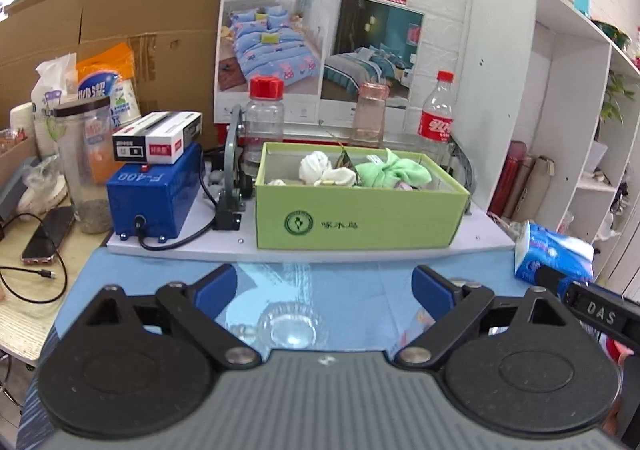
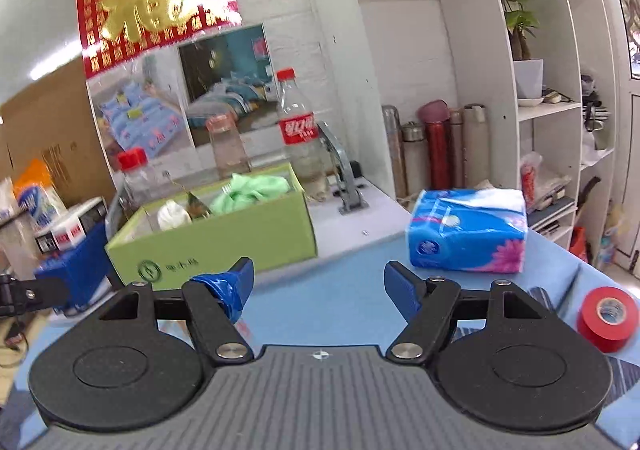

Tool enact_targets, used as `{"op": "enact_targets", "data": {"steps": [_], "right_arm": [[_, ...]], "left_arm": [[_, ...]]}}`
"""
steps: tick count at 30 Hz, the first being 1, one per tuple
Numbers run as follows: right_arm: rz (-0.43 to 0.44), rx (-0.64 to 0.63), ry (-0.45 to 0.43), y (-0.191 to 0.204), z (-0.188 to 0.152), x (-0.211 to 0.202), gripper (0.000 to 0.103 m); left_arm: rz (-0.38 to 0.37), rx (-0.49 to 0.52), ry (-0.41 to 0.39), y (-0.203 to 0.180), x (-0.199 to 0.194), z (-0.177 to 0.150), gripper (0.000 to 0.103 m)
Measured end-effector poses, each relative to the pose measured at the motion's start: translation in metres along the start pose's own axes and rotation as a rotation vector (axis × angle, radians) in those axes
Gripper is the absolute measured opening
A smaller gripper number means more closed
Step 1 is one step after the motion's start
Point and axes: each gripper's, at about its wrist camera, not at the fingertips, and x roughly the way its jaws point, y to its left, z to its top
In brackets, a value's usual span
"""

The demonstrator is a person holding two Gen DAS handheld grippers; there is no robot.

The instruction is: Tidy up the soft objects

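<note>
Left gripper (image 1: 324, 284) spread wide and empty above blue mat (image 1: 160, 274), right gripper (image 2: 319, 286) likewise parted and empty, tissue pack (image 2: 468, 230) just ahead, green box (image 1: 360, 217) beyond holding white cloth (image 1: 320, 167) and green cloth (image 1: 394, 169), bottles behind.

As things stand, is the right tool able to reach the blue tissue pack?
Probably yes. The right tool is open and holds nothing, and the blue tissue pack lies ahead to its right on the blue mat, with nothing between them.
</note>
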Motion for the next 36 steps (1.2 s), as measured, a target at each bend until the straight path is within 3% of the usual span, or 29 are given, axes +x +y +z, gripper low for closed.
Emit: {"op": "enact_targets", "data": {"steps": [7, 15, 24, 36], "right_arm": [[-0.022, 0.000, 0.012, -0.014, -0.015, -0.014, 0.059], [-0.042, -0.023, 0.102, -0.023, -0.043, -0.015, 0.059], [-0.005, -0.148, 0.167, 0.001, -0.049, -0.018, 0.059], [0.037, -0.184, 0.196, 0.015, -0.056, -0.022, 0.059]], "left_arm": [[-0.100, 0.033, 0.027, -0.019, -0.007, -0.032, 0.093], [-0.009, 0.153, 0.131, -0.035, 0.010, -0.078, 0.093], [0.031, 0.124, 0.127, -0.025, 0.006, -0.080, 0.093], [0.002, 0.078, 0.100, -0.014, -0.003, -0.080, 0.093]]}}
